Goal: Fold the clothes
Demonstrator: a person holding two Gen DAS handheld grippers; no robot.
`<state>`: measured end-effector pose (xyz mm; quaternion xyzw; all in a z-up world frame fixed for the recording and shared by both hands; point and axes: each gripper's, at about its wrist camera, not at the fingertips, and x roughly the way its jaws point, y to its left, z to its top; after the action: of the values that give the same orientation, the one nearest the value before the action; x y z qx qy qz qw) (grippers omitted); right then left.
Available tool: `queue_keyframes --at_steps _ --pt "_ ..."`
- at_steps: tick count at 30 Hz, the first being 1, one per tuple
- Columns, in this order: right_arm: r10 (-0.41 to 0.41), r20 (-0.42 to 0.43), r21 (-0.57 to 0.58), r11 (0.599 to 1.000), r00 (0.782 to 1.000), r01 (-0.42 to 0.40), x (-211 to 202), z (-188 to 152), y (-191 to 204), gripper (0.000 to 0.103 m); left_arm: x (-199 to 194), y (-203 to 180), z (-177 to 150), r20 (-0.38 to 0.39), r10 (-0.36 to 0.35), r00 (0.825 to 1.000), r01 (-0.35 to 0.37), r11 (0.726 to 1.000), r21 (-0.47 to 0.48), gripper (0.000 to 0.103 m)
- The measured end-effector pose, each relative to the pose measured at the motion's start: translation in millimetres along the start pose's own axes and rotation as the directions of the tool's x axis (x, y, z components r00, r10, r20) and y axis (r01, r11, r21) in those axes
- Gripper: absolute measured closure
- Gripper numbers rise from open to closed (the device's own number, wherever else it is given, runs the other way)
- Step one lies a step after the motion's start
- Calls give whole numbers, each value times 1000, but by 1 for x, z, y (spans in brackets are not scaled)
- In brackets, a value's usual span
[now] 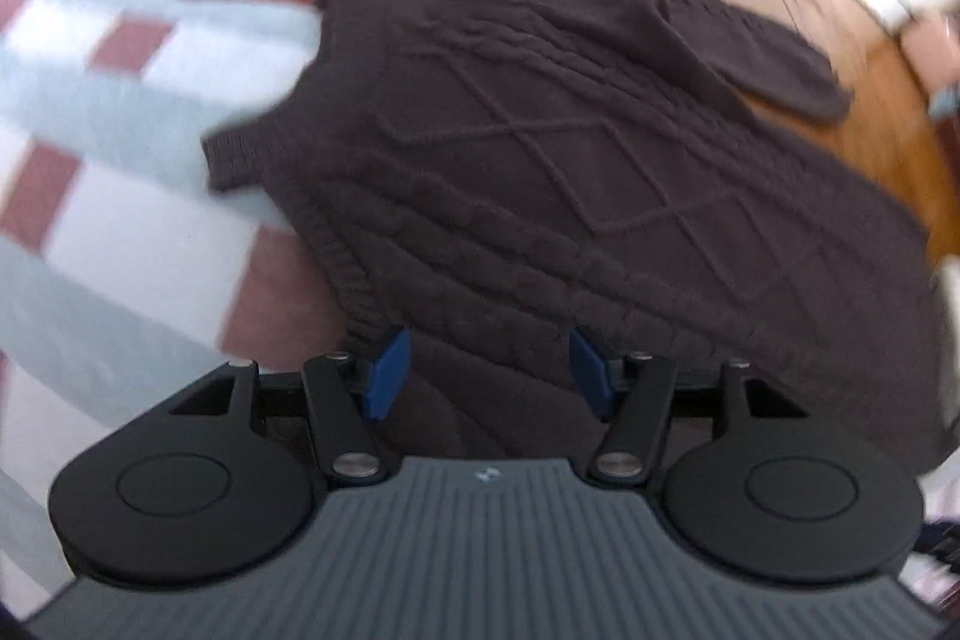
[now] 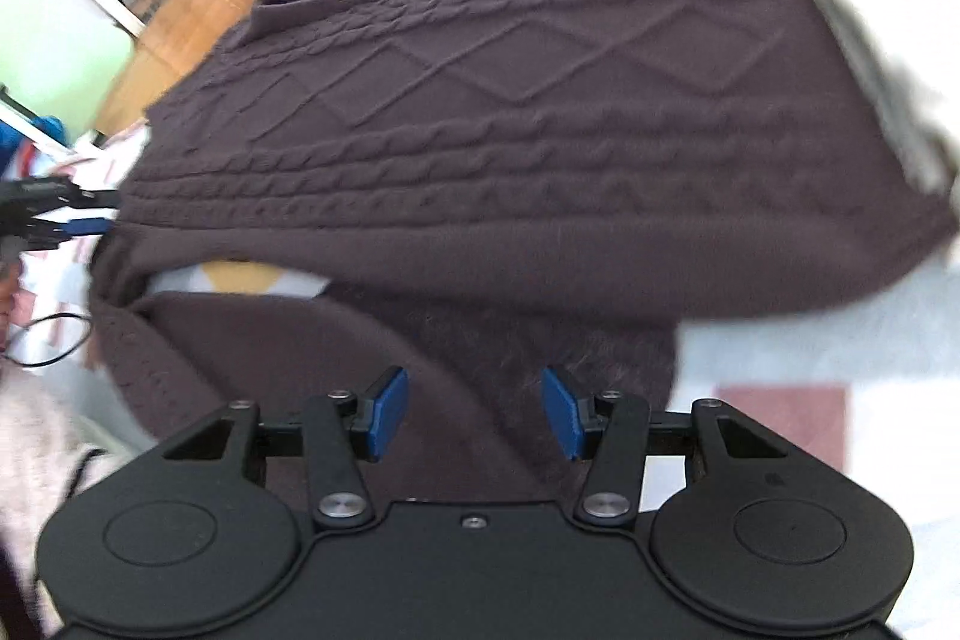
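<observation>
Spreading over the checked bedspread (image 1: 120, 112), a dark brown cable-knit sweater (image 1: 570, 160) is faced by left gripper (image 1: 489, 370) and right gripper (image 2: 474, 412), jaws released.

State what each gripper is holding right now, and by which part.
Nothing is held. The left gripper and right gripper both stand open over the dark brown cable-knit sweater, with no fabric pinched between their blue pads.
</observation>
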<state>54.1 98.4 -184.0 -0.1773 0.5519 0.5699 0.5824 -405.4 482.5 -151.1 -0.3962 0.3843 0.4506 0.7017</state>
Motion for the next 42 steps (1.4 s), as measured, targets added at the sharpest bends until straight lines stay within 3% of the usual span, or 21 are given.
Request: queue_keyframes --at_steps 2,7,11,13,17,18,19,20,21,24,27,31,34,37,39,42 --pt "79 -22 6 997 997 -79 4 -3 4 48 -4 2 -2 2 15 1000 -15 999 37 29" --pt "222 -132 -124 963 966 -238 18 4 54 47 1 16 -4 -37 -31 999 30 999 -20 29" --pt "246 -260 -275 908 934 -316 37 -1 110 42 6 27 -5 -68 -73 995 68 995 -74 29" --pt "211 -325 -352 878 922 -325 52 -7 131 38 6 29 -6 -79 -87 993 81 993 -82 29" --pt "-25 -381 -512 838 924 -189 90 -24 147 37 5 26 -8 -84 -89 993 84 994 -64 29" --pt "-22 -377 -526 828 926 -195 91 -27 146 39 5 25 -7 -82 -92 992 88 994 -62 29" --pt "3 -363 -536 817 932 -212 87 -29 144 44 5 25 -6 -81 -96 992 91 994 -60 29" --pt "20 -356 -546 807 934 -226 83 -32 144 68 5 25 -5 -79 -96 992 92 994 -57 29" --pt "24 -350 -559 797 936 -229 81 -35 145 86 4 24 -5 -71 -89 993 85 995 -56 29" --pt "21 -302 -598 774 953 -206 76 -44 148 88 -2 24 -3 -22 -69 997 68 996 -58 32" --pt "30 -238 -588 791 971 -169 66 -33 150 90 -11 25 -1 42 -76 996 79 995 -64 40" --pt "58 -47 -577 813 997 -75 25 20 157 92 -29 14 0 144 -169 975 171 985 -6 41" --pt "66 103 -555 832 992 2 -5 65 162 92 -36 -8 0 187 -246 951 230 968 103 41" --pt "-59 191 -498 854 980 149 10 112 158 92 -29 -37 0 159 -287 944 254 946 200 39" --pt "-199 222 -440 853 955 280 36 136 151 91 -15 -55 1 124 -251 960 215 944 250 39" --pt "-333 204 -328 863 921 385 73 160 120 89 9 -79 5 90 -146 985 110 941 319 38"
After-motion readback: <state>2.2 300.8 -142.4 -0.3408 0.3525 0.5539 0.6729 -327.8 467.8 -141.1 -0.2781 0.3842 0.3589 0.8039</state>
